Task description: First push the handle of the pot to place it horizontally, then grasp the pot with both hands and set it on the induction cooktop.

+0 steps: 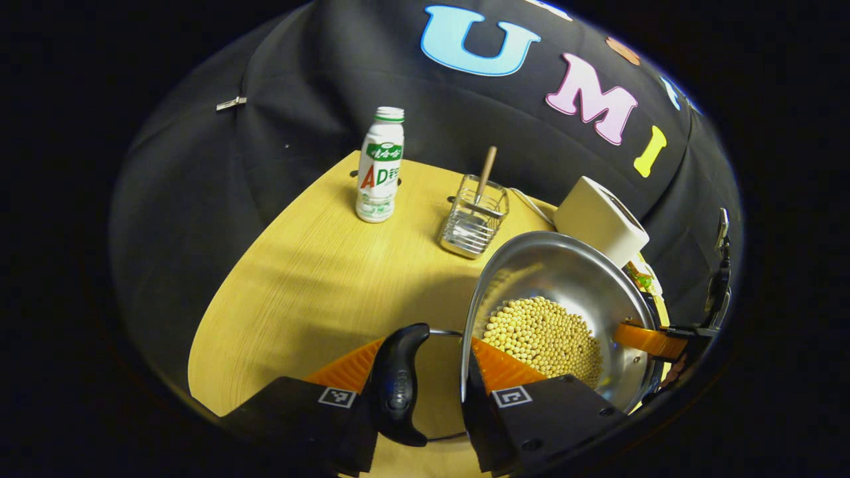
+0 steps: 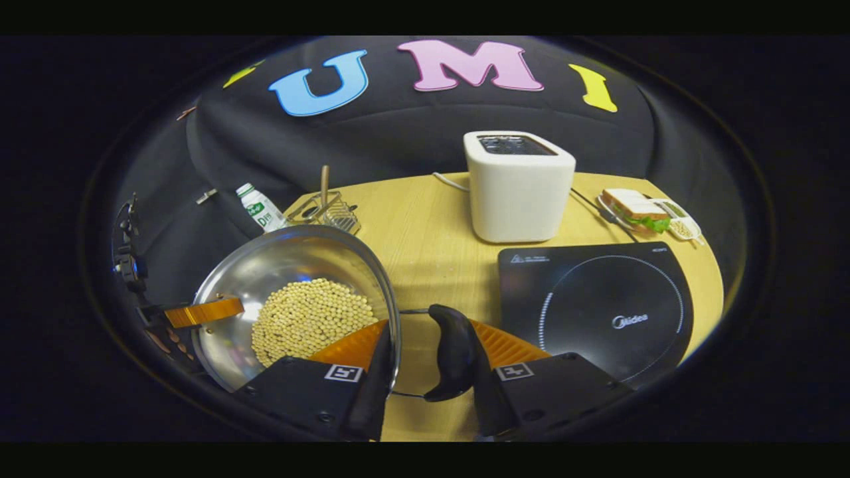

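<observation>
Each hand-held gripper, left (image 1: 431, 372) and right (image 2: 425, 362), straddles a pot (image 2: 292, 265) handle and rim, jaws apart around them. The pot of beans (image 2: 312, 318) hangs over the bench (image 2: 431, 239), beside the cooktop (image 2: 597, 305), bare wood between.

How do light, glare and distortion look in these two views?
Left gripper view: warm light, soft shadows across the table, fisheye bending its edge; the pot wall shines. Right gripper view: the cooktop is dark, with faint sheen; the toaster is sharp, the far edges curved and dim.
</observation>
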Demonstrator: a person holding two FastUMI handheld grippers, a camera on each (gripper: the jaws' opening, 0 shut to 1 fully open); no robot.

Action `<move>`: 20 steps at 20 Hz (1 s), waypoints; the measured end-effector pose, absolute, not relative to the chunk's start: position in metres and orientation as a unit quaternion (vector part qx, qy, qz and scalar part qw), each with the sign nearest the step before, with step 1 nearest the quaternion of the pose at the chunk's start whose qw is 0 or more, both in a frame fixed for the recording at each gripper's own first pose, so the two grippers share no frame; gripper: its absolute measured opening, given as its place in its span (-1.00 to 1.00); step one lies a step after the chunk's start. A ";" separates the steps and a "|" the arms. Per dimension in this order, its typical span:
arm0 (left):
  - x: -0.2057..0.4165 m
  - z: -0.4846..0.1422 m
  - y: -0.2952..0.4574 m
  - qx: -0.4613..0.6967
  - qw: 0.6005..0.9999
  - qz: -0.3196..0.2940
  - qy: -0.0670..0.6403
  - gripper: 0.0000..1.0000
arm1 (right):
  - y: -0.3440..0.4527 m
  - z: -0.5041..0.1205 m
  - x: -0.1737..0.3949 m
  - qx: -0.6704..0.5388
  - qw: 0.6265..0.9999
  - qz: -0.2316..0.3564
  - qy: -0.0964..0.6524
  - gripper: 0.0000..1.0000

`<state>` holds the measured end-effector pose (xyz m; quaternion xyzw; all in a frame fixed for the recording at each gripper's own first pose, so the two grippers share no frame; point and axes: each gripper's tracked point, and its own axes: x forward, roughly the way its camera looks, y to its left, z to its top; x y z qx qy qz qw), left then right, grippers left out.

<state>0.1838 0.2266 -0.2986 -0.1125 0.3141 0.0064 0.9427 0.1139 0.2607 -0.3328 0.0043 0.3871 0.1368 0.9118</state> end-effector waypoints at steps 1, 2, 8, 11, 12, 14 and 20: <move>0.183 -0.294 0.218 -0.113 0.944 0.006 0.311 0.19 | 0.252 -0.327 0.114 0.006 0.913 0.138 0.384 0.15; 0.181 -0.292 0.208 -0.111 0.944 0.006 0.310 0.21 | 0.243 -0.324 0.114 0.007 0.912 0.139 0.385 0.14; 0.183 -0.273 0.131 -0.114 0.945 -0.006 0.306 0.19 | 0.167 -0.297 0.123 0.006 0.916 0.130 0.378 0.14; 0.189 -0.265 0.092 -0.113 0.947 -0.012 0.302 0.21 | 0.130 -0.285 0.132 0.008 0.919 0.125 0.373 0.14; 0.190 -0.264 0.079 -0.113 0.947 -0.014 0.301 0.19 | 0.118 -0.281 0.134 0.008 0.920 0.124 0.372 0.14; 0.193 -0.260 0.055 -0.110 0.948 -0.018 0.299 0.19 | 0.096 -0.277 0.139 0.010 0.921 0.121 0.370 0.14; 0.201 -0.260 -0.007 -0.104 0.947 -0.026 0.304 0.19 | 0.037 -0.273 0.151 0.018 0.921 0.110 0.373 0.14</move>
